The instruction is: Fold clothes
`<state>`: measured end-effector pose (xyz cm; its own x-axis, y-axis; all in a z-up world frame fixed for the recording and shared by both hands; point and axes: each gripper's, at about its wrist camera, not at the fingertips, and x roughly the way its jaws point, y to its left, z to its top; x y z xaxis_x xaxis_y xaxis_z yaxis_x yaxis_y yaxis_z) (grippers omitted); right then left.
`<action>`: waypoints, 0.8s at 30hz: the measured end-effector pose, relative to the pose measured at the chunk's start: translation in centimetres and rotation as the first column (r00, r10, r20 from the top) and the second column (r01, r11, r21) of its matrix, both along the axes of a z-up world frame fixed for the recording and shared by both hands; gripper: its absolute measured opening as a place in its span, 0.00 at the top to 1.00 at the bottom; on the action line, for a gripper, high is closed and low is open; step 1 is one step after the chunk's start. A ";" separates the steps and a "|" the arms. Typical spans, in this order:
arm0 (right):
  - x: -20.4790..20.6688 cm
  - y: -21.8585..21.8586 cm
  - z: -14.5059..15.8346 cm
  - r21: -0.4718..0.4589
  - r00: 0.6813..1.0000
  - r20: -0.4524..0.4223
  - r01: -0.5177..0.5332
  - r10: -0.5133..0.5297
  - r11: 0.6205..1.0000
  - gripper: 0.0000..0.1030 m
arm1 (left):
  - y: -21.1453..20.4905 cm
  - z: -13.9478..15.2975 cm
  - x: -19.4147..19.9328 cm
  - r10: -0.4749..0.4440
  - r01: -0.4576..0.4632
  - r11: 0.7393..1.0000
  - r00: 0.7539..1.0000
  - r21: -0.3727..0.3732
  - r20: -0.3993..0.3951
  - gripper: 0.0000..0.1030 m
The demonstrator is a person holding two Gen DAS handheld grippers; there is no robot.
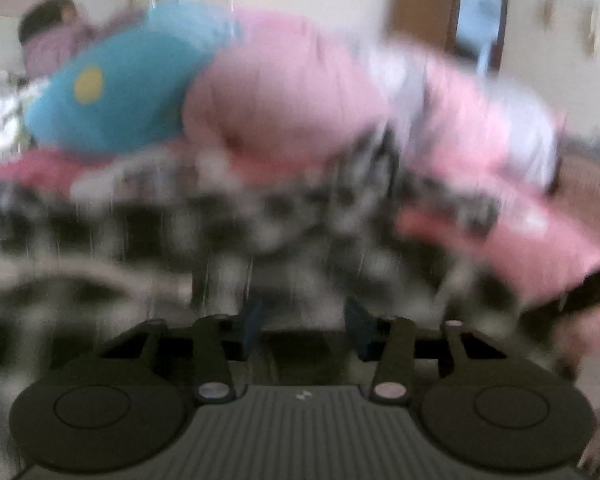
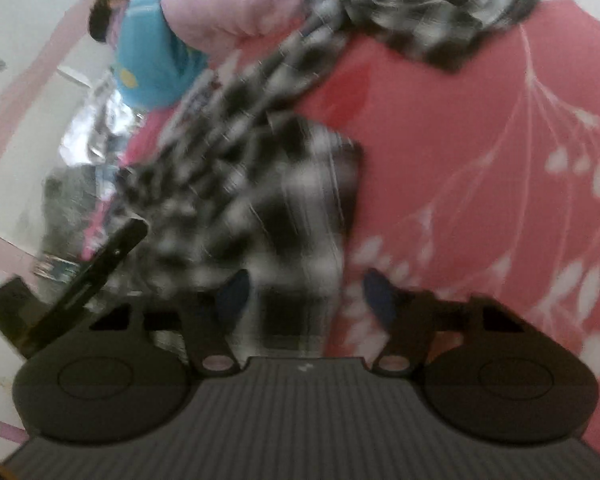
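Observation:
A black-and-white plaid garment [image 2: 260, 184] lies crumpled across a pink bedsheet [image 2: 460, 128] with a white flower pattern. In the right wrist view its near edge hangs between my right gripper's [image 2: 308, 294] blue pads [image 2: 236, 292], which stand apart without pressing it. Seen from the left wrist, the same plaid cloth [image 1: 220, 232] fills the foreground, heavily blurred. My left gripper [image 1: 305, 322] sits low over it with its fingers [image 1: 252, 320] apart and cloth showing in the gap.
A pink pillow [image 1: 284, 88] and a blue cushion [image 1: 116, 88] with a yellow dot are piled behind the garment. A person [image 1: 48, 36] sits at the far left. Silvery wrapping [image 2: 96, 136] lies off the bed's left edge. A black bar [image 2: 100, 268] juts in at lower left.

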<state>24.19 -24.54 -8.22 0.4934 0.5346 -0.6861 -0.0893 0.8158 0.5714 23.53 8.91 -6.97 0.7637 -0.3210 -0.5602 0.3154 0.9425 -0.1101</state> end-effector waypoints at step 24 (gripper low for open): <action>12.5 26.3 4.6 0.010 0.883 0.155 -0.450 0.443 0.893 0.93 | 17.2 3.3 -2.9 0.434 -0.407 0.833 0.901 -0.374 -0.013 0.70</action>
